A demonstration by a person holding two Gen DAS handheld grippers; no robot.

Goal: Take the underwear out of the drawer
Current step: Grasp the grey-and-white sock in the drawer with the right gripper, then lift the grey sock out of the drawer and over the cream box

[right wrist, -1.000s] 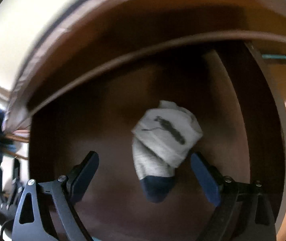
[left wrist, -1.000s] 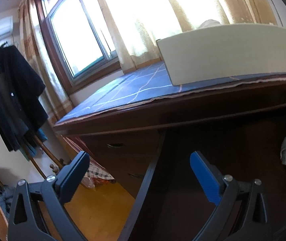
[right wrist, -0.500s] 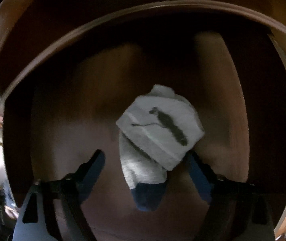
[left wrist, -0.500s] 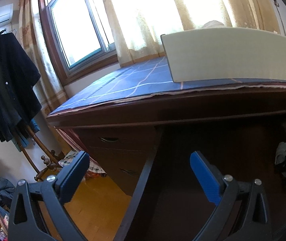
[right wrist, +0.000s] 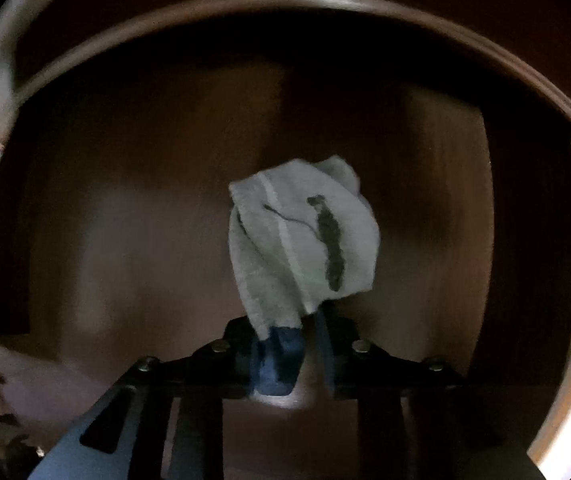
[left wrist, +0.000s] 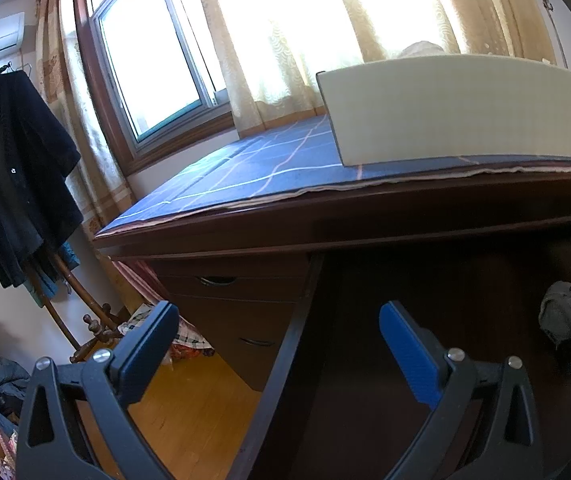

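A crumpled grey-white piece of underwear (right wrist: 305, 236) with a dark blue end lies on the floor of the open dark wooden drawer (right wrist: 125, 240). My right gripper (right wrist: 289, 332) points down into the drawer. Its jaws have just been closing, and they now pinch the blue end of the garment. In the left wrist view the same underwear (left wrist: 563, 312) shows at the far right inside the drawer. My left gripper (left wrist: 277, 336) hangs open over the drawer's left side wall (left wrist: 285, 368) with nothing between its fingers.
The desk top carries a blue checked cloth (left wrist: 269, 164) and a pale upright board (left wrist: 457, 112). Two closed drawers (left wrist: 225, 292) sit left of the open one. A dark coat (left wrist: 9, 176) hangs on a rack at left, above the wooden floor (left wrist: 189, 408).
The right gripper's jaws came together from wide apart onto the underwear's blue end as the view moved further over the drawer. The left gripper has hardly shifted.
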